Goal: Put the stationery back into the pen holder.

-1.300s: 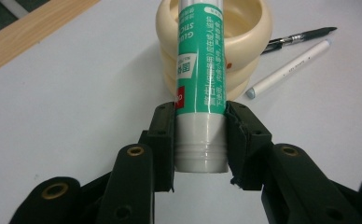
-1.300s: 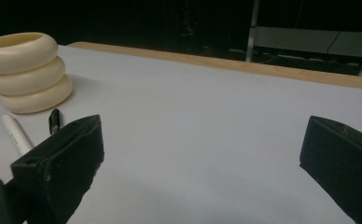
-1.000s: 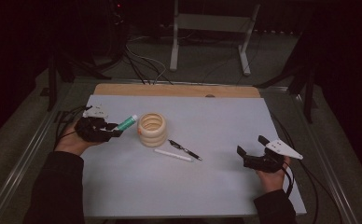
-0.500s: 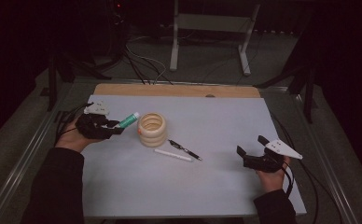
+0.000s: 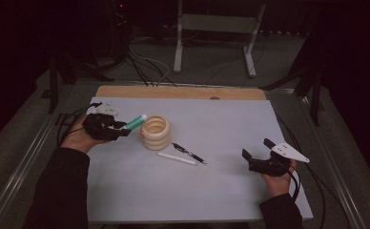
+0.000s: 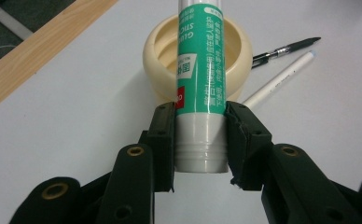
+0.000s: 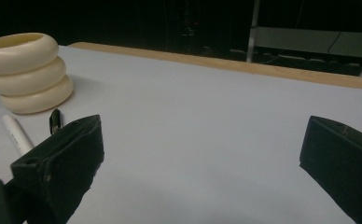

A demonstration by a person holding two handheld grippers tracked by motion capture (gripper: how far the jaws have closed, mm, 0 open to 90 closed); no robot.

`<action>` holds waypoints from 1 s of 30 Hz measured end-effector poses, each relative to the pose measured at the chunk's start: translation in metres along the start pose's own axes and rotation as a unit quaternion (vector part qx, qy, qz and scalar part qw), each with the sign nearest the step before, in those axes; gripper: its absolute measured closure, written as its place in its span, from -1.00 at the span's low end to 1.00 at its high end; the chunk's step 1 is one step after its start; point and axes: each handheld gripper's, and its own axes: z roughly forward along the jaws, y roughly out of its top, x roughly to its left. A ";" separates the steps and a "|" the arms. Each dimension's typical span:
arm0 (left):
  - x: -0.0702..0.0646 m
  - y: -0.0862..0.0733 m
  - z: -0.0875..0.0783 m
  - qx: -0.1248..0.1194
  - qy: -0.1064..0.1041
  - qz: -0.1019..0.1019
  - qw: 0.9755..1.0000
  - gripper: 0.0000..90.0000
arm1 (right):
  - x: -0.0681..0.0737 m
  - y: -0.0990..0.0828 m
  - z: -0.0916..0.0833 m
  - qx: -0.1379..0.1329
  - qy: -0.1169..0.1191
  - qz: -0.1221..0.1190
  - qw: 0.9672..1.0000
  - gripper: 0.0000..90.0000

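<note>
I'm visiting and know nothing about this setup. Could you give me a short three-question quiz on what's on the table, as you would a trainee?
1. True or false: the left gripper is clamped on the green glue stick.
2. What lies on the table just right of the cream ring holder? A) scissors B) a black pen and a white pen C) a cup
3. Is anything between the jaws of the right gripper?

Key: 1 true; 2 B; 3 no, they stand open over bare table.
</note>
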 end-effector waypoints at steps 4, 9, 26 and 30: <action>-0.001 0.006 0.003 0.007 0.002 0.003 1.000 0.47 | 0.000 0.000 0.000 -0.001 0.000 0.001 1.000 -1.00; -0.003 0.011 0.005 0.012 0.003 0.004 1.000 0.47 | 0.000 0.000 0.000 0.000 0.000 0.000 1.000 -1.00; -0.007 0.025 0.021 0.039 0.001 0.012 0.999 0.47 | 0.000 0.000 0.000 -0.002 0.000 0.000 1.000 -1.00; -0.006 0.027 0.025 0.046 0.003 0.011 0.999 0.47 | -0.001 0.000 0.000 -0.002 0.000 0.001 1.000 -1.00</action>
